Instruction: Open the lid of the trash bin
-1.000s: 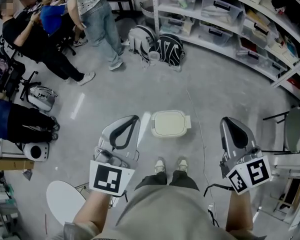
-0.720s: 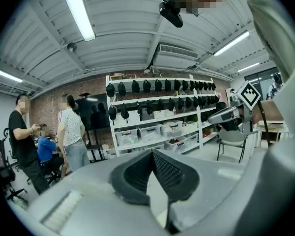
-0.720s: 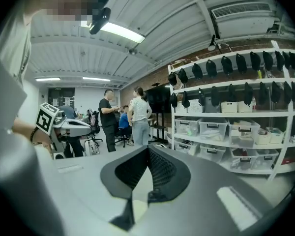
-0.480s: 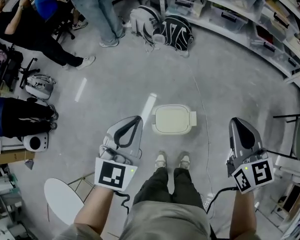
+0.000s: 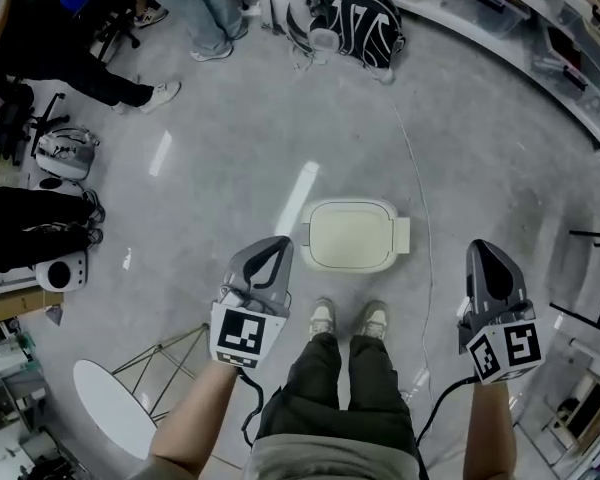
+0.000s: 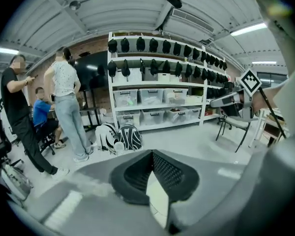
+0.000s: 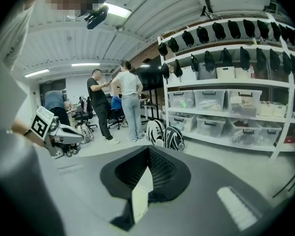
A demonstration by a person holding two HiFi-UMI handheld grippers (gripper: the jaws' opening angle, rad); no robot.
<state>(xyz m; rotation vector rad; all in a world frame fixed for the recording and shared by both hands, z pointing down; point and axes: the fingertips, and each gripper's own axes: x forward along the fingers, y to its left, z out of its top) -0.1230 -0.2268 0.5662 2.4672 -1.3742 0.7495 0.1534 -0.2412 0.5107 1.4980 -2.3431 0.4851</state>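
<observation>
Head view: since a second ago the scene has slid. The trash bin (image 5: 352, 234) sits a little higher in the picture and looks larger. The two backpacks (image 5: 355, 13) have moved up to the top edge, and of the standing person (image 5: 205, 8) only the legs remain in view. Both grippers now show lower in the picture, their fingers unchanged. The bin stands on the grey floor (image 5: 230, 138), its pale lid (image 5: 350, 230) lying flat and closed. The left gripper (image 5: 279, 241) points at the bin's near left corner, just beside it but not touching. The right gripper (image 5: 484, 247) is held well off to the bin's right. The person's shoes (image 5: 346, 320) stand just below the bin, between the two grippers. A thin cable (image 5: 421, 208) runs along the floor past the bin's right side. A white round-topped stand (image 5: 108, 406) sits at the lower left, and seated people (image 5: 40, 230) line the left edge.

Left gripper view: the fingers meet at their tips and hold nothing. Beyond them stand white shelving (image 6: 157, 97) with storage boxes, the backpacks and the people.

Right gripper view: the fingers are likewise closed tip to tip and empty. The left gripper shows far off to the side.
</observation>
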